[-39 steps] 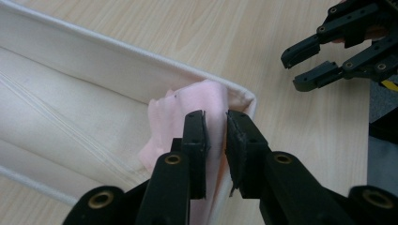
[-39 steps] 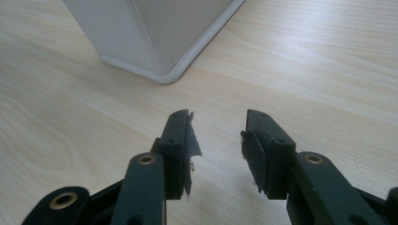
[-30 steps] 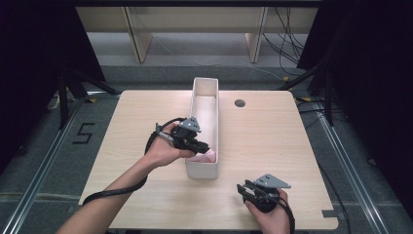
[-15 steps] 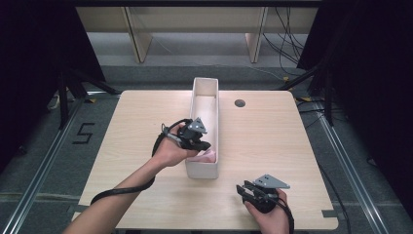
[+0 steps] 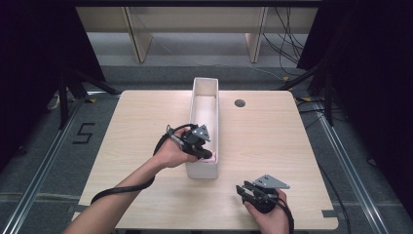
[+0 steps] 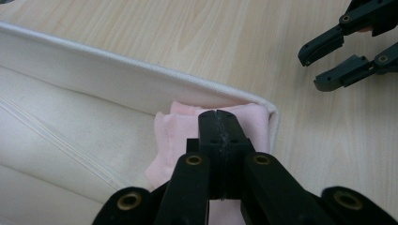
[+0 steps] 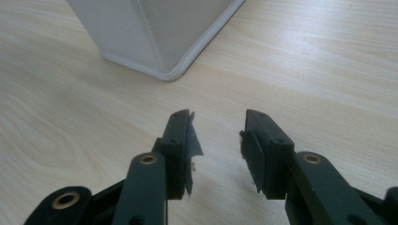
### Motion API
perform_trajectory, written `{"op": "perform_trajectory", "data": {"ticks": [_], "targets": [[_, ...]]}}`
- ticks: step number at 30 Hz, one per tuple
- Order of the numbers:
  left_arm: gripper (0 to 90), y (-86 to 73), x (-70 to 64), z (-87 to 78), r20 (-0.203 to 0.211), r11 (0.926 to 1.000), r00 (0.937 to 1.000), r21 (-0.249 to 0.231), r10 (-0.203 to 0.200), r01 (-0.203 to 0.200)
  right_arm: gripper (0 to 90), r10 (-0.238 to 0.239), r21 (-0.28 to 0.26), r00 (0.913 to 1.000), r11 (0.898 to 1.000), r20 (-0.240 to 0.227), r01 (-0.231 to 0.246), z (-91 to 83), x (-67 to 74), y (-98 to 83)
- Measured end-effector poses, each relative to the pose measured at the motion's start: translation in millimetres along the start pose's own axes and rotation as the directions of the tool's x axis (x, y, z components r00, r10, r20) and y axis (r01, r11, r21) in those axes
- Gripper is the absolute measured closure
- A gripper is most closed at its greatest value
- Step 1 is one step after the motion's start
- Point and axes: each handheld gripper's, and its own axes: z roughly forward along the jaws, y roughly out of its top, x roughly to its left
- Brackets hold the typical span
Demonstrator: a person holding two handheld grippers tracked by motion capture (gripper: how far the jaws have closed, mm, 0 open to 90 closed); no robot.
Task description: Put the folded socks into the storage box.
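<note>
A long white box (image 5: 205, 84) stands lengthwise at the table's middle. A pink cloth (image 5: 213, 159) lies crumpled in its near end. My left gripper (image 5: 209, 156) reaches over the box's left wall into that end. In the left gripper view its jaws meet tip to tip, shut on the pink cloth (image 6: 165, 136) by the box's rounded corner (image 6: 271, 110). My right gripper (image 5: 245, 190) rests low near the table's front edge, right of the box. In the right gripper view it (image 7: 218, 123) stands open with bare wood between the jaws, pointing at the box's outer corner (image 7: 169, 70).
A dark round hole (image 5: 239, 103) sits in the table (image 5: 272, 141) at the back right of the box. The left gripper's cable (image 5: 122, 187) trails off the front left edge. Wooden legs and loose cables stand on the floor beyond the table.
My left hand has edged slightly right, deeper over the box's near end. The right hand has kept still.
</note>
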Motion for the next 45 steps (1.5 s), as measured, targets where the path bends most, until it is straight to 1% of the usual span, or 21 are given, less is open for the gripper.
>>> {"op": "perform_trajectory", "data": {"ticks": [3,10,12,15,16,17,19,21,23,25,26,28,31,32,34,35,36,37,38,42,45], "targets": [[89.3,0.4,1.2,-2.5,-0.005,0.9999,0.9999,-0.010,-0.010,0.010,62.0,0.008,0.004,1.0000,1.000,-0.002,-0.008,-0.1,0.3,-0.1],[88.4,-1.1,4.3,-14.3,-0.031,0.9998,0.9995,-0.020,-0.005,0.004,61.7,0.015,0.005,0.9999,1.000,-0.005,-0.015,-0.8,0.2,0.1],[88.3,-3.1,3.7,-17.8,-0.042,0.9995,0.9990,-0.027,-0.015,0.014,61.6,-0.002,0.008,0.9998,1.000,0.020,0.002,-1.2,-1.1,0.2],[88.4,-7.5,4.4,-22.4,-0.052,0.9999,0.9986,-0.005,-0.009,0.009,61.4,0.004,-0.019,1.0000,1.000,0.002,-0.004,0.0,-0.7,-0.1],[88.6,-9.8,4.5,-22.4,-0.052,0.9999,0.9985,0.005,-0.015,0.016,61.4,0.004,-0.020,1.0000,1.000,0.002,-0.004,0.0,-0.7,0.0],[88.6,-11.3,4.2,-21.8,-0.050,0.9997,0.9985,0.009,-0.024,0.024,61.4,-0.005,0.001,0.9999,1.000,0.016,0.005,-1.8,-1.2,0.6],[88.6,-14.3,3.9,-19.3,-0.047,0.9992,0.9984,0.025,-0.031,0.032,61.3,0.005,-0.001,0.9999,1.000,0.008,-0.005,1.2,-0.5,0.0],[88.8,-15.7,3.5,-16.6,-0.041,0.9989,0.9985,0.029,-0.036,0.037,61.2,-0.017,-0.002,0.9998,1.000,0.011,0.017,0.7,-2.0,0.3],[88.8,-15.8,3.3,-14.4,-0.035,0.9989,0.9988,0.032,-0.034,0.035,61.2,0.013,0.003,0.9999,1.000,-0.006,-0.013,-0.5,-0.5,0.3],[88.9,-16.0,2.6,-12.6,-0.033,0.9985,0.9987,0.036,-0.040,0.041,61.2,0.024,0.004,0.9996,1.000,0.012,-0.024,-1.9,0.5,0.2],[89.0,-16.0,2.7,-11.6,-0.034,0.9985,0.9987,0.037,-0.038,0.039,61.2,0.019,-0.018,0.9998,1.000,0.004,-0.019,-0.2,-0.2,-0.3],[89.0,-15.9,2.8,-10.3,-0.034,0.9984,0.9988,0.041,-0.037,0.038,61.2,0.010,-0.019,0.9999,1.000,0.003,-0.010,-0.1,-0.9,-0.2],[89.0,-16.0,2.7,-8.3,-0.032,0.9979,0.9984,0.042,-0.048,0.049,61.1,-0.003,0.000,0.9999,1.000,0.015,0.003,-1.9,-1.3,0.2],[89.0,-16.1,3.0,-7.7,-0.030,0.9978,0.9983,0.043,-0.050,0.051,61.1,0.009,-0.018,1.0000,1.000,0.002,-0.009,-0.2,-0.9,-0.3],[89.0,-16.0,3.4,-6.8,-0.030,0.9974,0.9981,0.046,-0.054,0.056,61.1,0.013,-0.017,0.9999,1.000,0.002,-0.013,-0.7,-0.8,0.0],[89.0,-16.0,3.5,-6.2,-0.030,0.9973,0.9980,0.044,-0.057,0.058,61.1,0.009,-0.004,0.9999,1.000,0.005,-0.009,-2.1,-1.1,0.5],[89.0,-16.1,3.4,-5.8,-0.030,0.9972,0.9979,0.044,-0.058,0.060,61.1,0.027,0.005,0.9996,1.000,-0.003,-0.027,-2.1,0.1,0.5],[89.0,-16.1,3.2,-5.4,-0.028,0.9972,0.9979,0.047,-0.058,0.059,61.1,0.026,0.004,0.9997,1.000,-0.002,-0.026,-2.1,-0.1,0.5],[89.0,-16.1,3.1,-5.1,-0.027,0.9972,0.9980,0.047,-0.056,0.057,61.1,0.013,-0.015,0.9999,1.000,0.004,-0.013,-1.0,-0.7,0.1],[87.9,-16.4,3.6,-6.8,-0.036,0.9979,0.9981,0.039,-0.051,0.052,61.0,0.009,-0.018,1.0000,1.000,0.003,-0.009,-0.4,-0.9,-0.3],[84.1,-16.5,4.7,-11.5,-0.047,0.9987,0.9980,0.027,-0.043,0.044,60.9,0.004,-0.015,1.0000,1.000,0.005,-0.004,-0.9,-1.6,0.1]]}}
